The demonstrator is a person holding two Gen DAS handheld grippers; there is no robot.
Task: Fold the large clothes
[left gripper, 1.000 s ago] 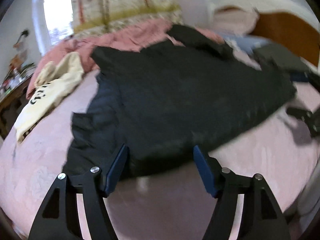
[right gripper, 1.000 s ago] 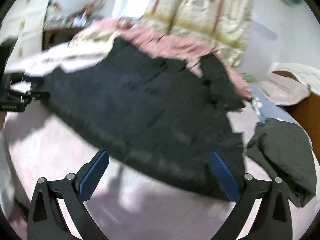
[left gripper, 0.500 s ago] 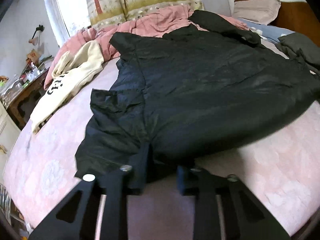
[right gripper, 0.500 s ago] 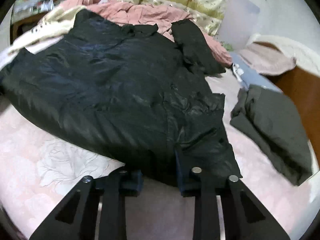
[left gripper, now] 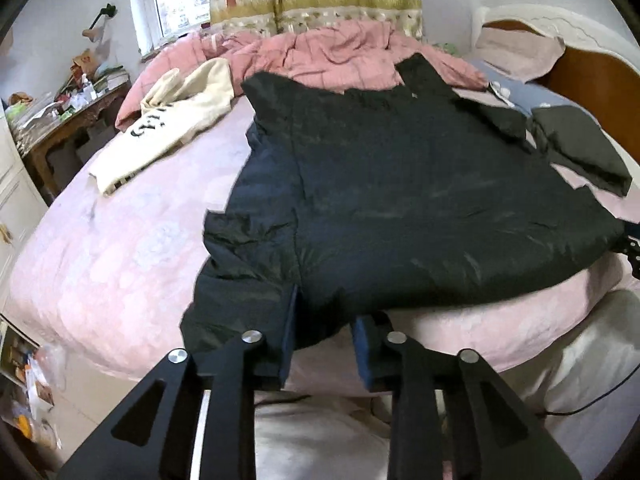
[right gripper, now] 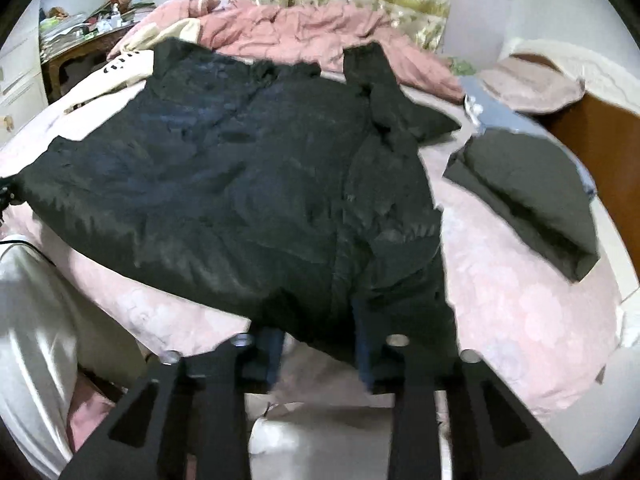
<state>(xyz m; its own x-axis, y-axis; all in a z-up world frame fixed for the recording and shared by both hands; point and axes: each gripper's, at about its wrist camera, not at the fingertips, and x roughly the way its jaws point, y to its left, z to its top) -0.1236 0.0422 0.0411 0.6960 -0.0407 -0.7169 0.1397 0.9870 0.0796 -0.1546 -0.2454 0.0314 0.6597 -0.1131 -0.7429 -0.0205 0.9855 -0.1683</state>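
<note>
Black puffy nylon jacket lies spread flat across the pink floral bedspread, hem toward both cameras, collar end toward the rumpled pink quilt at the far side. Left gripper is low at the near bed edge, pointing forward along the bed, blue-padded fingers narrowed onto the jacket's hem near its left corner; fabric sits between the jaws, clamped. Right gripper is in the same pose at the right part of the hem, jaws pinched on the dark fabric, which drapes over the fingertips. Its frame is blurred, so exact contact is hard to read.

Jacket surface is matte black with a slight sheen, wrinkled, and the left sleeve is bunched beside the body. The other sleeve is folded up near the collar.

Cream sweatshirt with black lettering lies left of the jacket, apart from it. Folded dark grey garment lies to the right, near the wooden headboard. Cluttered wooden side table stands at far left.
</note>
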